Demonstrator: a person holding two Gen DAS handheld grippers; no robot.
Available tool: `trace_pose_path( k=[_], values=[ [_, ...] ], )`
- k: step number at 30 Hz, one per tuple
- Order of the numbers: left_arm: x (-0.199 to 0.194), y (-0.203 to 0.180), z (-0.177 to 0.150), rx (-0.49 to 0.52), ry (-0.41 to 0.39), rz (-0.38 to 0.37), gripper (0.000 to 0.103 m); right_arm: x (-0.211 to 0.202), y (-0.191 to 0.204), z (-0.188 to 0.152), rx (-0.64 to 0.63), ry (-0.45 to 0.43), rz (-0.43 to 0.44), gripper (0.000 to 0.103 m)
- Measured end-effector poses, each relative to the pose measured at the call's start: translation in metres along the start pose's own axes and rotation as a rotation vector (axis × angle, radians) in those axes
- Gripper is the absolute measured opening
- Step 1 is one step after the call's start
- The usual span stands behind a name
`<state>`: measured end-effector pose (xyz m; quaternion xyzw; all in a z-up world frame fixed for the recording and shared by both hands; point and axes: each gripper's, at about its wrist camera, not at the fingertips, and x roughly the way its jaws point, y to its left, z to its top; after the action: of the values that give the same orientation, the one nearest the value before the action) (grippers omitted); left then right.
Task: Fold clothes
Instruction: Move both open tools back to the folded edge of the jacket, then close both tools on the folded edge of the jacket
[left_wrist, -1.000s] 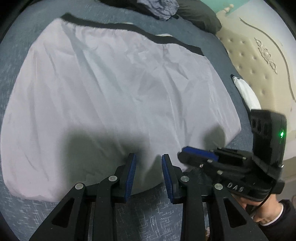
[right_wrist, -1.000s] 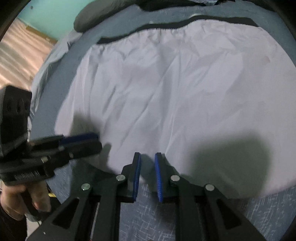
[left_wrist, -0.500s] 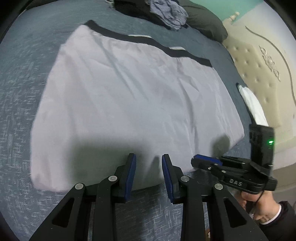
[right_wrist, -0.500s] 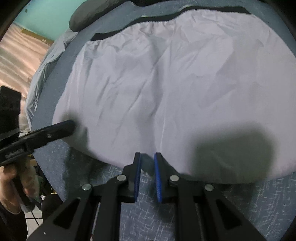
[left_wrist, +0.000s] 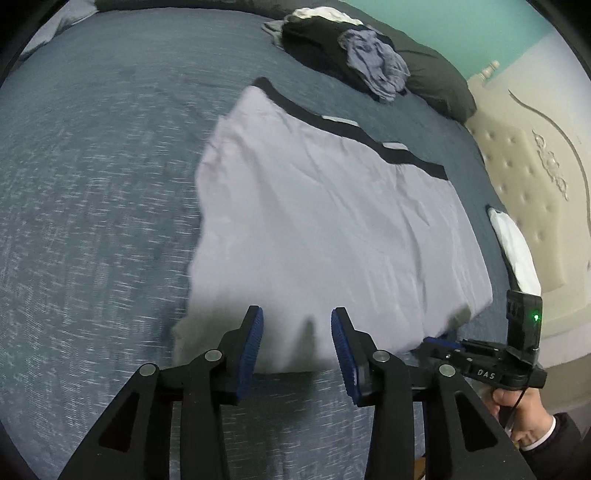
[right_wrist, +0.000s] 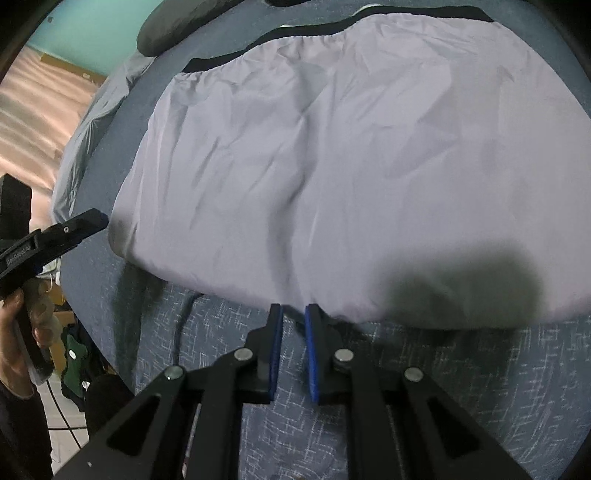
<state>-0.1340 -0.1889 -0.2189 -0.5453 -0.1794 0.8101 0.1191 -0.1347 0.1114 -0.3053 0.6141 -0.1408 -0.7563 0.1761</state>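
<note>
Left gripper (left_wrist: 297, 338) fingers opening, empty — seat them on the skirt (left_wrist: 332, 229) hem at 6 o'clock; right gripper (right_wrist: 293, 334) nearly together, empty.

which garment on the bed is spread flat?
The pale lilac garment with the black waistband; the crumpled blue-grey one sits bunched on the dark pile by the pillow.

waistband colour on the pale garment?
Black, with a couple of pale tabs, on the waistband of the lavender-grey garment. Clearest in the left wrist view.
</note>
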Motion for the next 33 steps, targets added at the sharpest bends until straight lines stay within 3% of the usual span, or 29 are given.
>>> trace_pose_path(
  k=[8, 13, 24, 29, 33],
  values=[
    [-0.004, 0.022, 0.001, -0.035, -0.019, 0.031, 0.042, -0.011, 0.001, 0.015, 0.01, -0.06, 0.022, 0.01],
    [0.0, 0.03, 0.001, -0.044, -0.015, 0.03, 0.042, 0.001, -0.013, 0.022, 0.028, -0.025, -0.01, 0.01],
    [0.006, 0.044, 0.004, -0.045, -0.03, 0.026, 0.042, -0.003, -0.019, 0.077, 0.024, -0.079, -0.05, 0.01],
    [0.01, 0.05, 0.006, -0.055, -0.023, 0.018, 0.042, 0.02, -0.03, 0.089, 0.019, -0.018, -0.093, 0.01],
    [0.008, 0.053, 0.008, -0.042, -0.027, 0.018, 0.043, 0.005, -0.026, 0.1, 0.001, -0.074, -0.101, 0.01]
  ],
)
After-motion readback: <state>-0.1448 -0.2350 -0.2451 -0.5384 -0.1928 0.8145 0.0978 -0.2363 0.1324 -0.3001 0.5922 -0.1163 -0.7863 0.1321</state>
